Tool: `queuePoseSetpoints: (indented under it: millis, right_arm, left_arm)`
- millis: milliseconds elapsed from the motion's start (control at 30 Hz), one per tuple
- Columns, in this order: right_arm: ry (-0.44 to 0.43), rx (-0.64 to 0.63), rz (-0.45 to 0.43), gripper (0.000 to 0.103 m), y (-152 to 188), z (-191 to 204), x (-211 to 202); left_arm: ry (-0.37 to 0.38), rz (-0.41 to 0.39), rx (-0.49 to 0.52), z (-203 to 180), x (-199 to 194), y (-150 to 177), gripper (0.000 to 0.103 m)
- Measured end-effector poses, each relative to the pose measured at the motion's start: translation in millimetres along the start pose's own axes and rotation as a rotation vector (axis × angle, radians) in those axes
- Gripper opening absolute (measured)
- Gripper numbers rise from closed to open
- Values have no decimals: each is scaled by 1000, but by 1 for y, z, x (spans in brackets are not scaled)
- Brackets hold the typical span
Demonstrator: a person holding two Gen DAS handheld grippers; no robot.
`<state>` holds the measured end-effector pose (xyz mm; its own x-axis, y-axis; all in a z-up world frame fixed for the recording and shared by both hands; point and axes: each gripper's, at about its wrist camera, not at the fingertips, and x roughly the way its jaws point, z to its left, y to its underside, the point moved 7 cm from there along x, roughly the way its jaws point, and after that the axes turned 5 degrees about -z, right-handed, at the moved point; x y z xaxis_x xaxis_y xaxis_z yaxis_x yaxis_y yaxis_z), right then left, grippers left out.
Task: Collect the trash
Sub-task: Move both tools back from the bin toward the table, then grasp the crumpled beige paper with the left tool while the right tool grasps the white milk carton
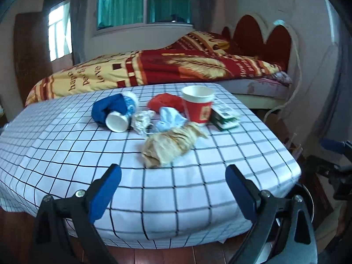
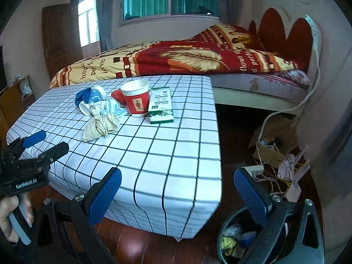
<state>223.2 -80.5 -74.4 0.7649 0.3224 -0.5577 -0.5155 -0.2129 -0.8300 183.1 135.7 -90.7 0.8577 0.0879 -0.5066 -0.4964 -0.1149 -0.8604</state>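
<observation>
**Trash waits ahead of both open grippers**

Trash sits clustered toward the far side of the checked table (image 1: 66, 154), well ahead of my fingertips. Nearest the left gripper (image 1: 173, 189) lies the crumpled brown paper (image 1: 173, 143); beyond it are a blue wrapper (image 1: 170, 118), a tipped white cup (image 1: 117, 122) and an upright red cup (image 1: 199, 105), with a green box (image 1: 224, 116) just beside that cup.

Both pairs of fingers stand wide apart and empty, the right gripper (image 2: 176, 195) included. I judge the brown paper the sensible first pick: approach low and straight, and straddle its middle so it doesn't slide away.

Clear cloth lies between my fingers and the pile. The table's near edge runs under the left fingers, its corner between the right ones. The bin (image 2: 222, 237) stands on the floor under the right-hand finger, already holding scraps.
</observation>
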Motion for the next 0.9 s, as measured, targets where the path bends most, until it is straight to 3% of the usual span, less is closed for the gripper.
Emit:
queuePoseSetpoints:
  millis: [133,367,700,900]
  right_arm:
    - [-12,-26,4,103,-14,3,28]
    - [-38,-42,52,102,-30,5,87]
    - [-94,-49,118,94,-49,14,159]
    - [-107,-46,144,89,-57,20,189]
  left_arm:
    - [-12,24,-38,14,27,-6,91]
    - [-26,69,-17,13,67,-4,91]
    - [-33,116,-22,18,101,-4,91]
    - [0,137,-11,6,112,-5,80]
